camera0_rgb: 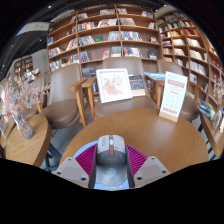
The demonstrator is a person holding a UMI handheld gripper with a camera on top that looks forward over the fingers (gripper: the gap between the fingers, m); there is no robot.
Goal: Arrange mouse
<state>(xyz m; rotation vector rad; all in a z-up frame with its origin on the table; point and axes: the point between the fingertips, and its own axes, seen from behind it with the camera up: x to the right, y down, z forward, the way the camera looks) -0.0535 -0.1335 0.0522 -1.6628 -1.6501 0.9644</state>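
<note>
Mouse clamped between tongs pads.

The gripper is showing two pale grey, blocky fingers, angular at their outer edges. Each is wearing a magenta pad on its inner face, ribbed with fine lines. No cables, screws or markings are showing.

signs and book spines, nothing legible
</note>
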